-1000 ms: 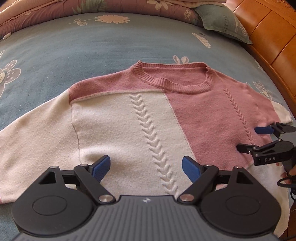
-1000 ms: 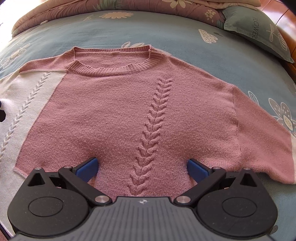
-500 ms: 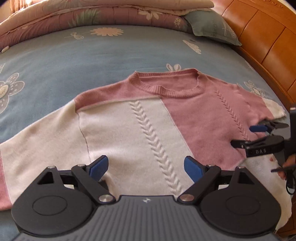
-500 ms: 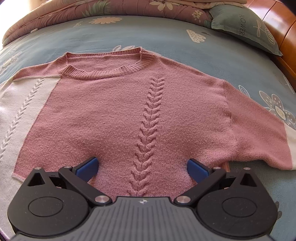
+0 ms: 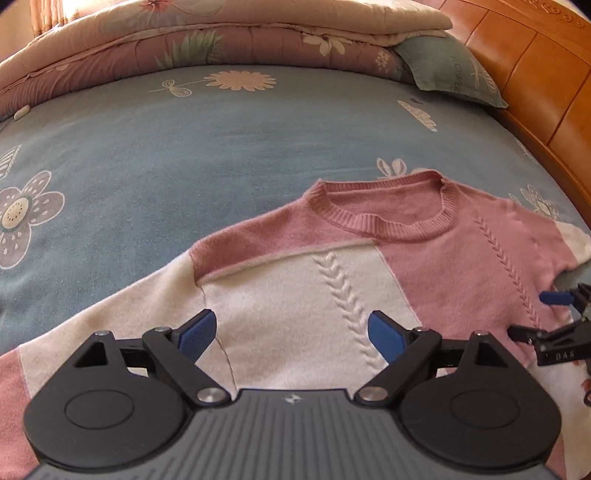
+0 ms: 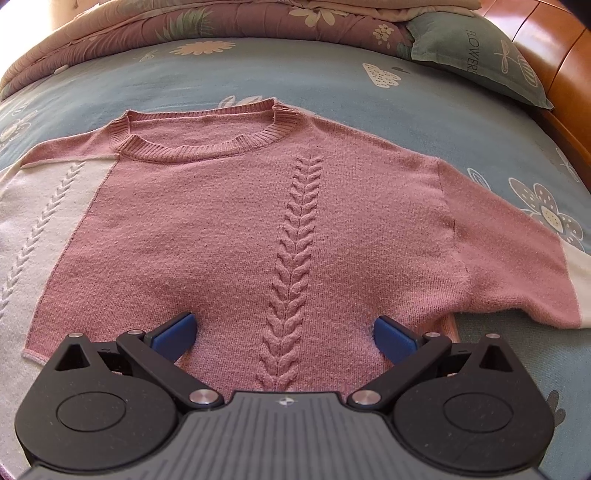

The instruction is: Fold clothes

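Where you look: blue flowered bed (image 5: 184, 155), wooden headboard (image 5: 535, 85), folded quilt (image 5: 184, 40).
Sweater (image 6: 240, 229): flat on bed.
Left tool (image 5: 291, 334): spread wide, empty.
Right tool (image 6: 284, 332): likewise.
Left view only: right tool from outside.

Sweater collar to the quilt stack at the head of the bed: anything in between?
No. Between the sweater collar and the folded quilts lies only bare blue flowered bedsheet. Both wrist views show it; the pillow sits off to the right.
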The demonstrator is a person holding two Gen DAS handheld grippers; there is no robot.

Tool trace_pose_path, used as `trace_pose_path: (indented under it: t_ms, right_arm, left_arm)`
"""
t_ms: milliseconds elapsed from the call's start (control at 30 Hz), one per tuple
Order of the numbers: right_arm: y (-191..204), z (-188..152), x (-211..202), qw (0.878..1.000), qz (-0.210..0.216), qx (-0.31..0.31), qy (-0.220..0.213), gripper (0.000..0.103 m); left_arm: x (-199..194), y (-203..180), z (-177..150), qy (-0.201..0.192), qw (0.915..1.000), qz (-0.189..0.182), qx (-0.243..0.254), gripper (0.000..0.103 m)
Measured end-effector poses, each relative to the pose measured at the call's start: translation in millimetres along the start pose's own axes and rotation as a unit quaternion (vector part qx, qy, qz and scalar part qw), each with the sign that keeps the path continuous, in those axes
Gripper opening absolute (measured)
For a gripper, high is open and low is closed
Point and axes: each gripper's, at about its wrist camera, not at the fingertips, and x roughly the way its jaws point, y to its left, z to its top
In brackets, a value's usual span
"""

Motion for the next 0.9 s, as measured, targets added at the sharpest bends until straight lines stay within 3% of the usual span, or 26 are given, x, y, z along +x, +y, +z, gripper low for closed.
trace_pose_path:
  t_ms: [167,233,367,467,567,667,733,833,900]
  right_arm:
    - [0.7,-2.5,-0.7,1.0,-0.001,0.002,-0.006,0.103]
    - [-0.4,-2.7,-0.8,1.0,0.003,-0.001,-0.008,0.103]
    - [-4.7,1.8,-2.3,0.999,0.027,-0.022,0.0,0.103]
    - [-6.7,4.7,-12.1,0.997,0.067,-0.042,0.006,0.103]
    - [3.1,0.6,-31.8,0.99,0.106,-0.088,-0.014,0.103]
    - [16.9,-13.1,-40.9,0.978,0.143,-0.148,-0.017,0.103]
    - [25.7,-25.4,-42.3,0.968,0.164,-0.19,-0.011,0.103]
    - [37.2,-45.8,-44.8,0.948,0.185,-0.257,-0.008,0.103]
    - [30.4,-55.8,-47.5,0.945,0.187,-0.268,-0.013,0.103]
  left_arm:
    - [46.6,26.0,28.0,0.02,0.9994,0.016,-0.024,0.089]
    - [48.6,30.6,34.1,0.014,0.9989,0.021,-0.04,0.089]
    - [17.3,19.0,33.8,-0.008,0.9992,0.022,-0.033,0.088]
    - [-18.7,-0.4,21.8,-0.021,0.9998,0.006,-0.001,0.089]
    - [-45.6,-38.0,-4.5,-0.017,0.9965,-0.011,0.081,0.089]
    - [-59.2,-76.7,-42.6,0.001,0.9873,-0.042,0.153,0.089]
    - [-58.3,-96.8,-73.6,0.032,0.9821,-0.066,0.173,0.089]
    - [-57.6,-113.5,-113.3,0.069,0.9786,-0.074,0.179,0.089]
    - [-57.5,-114.1,-133.4,0.091,0.9786,-0.071,0.17,0.089]
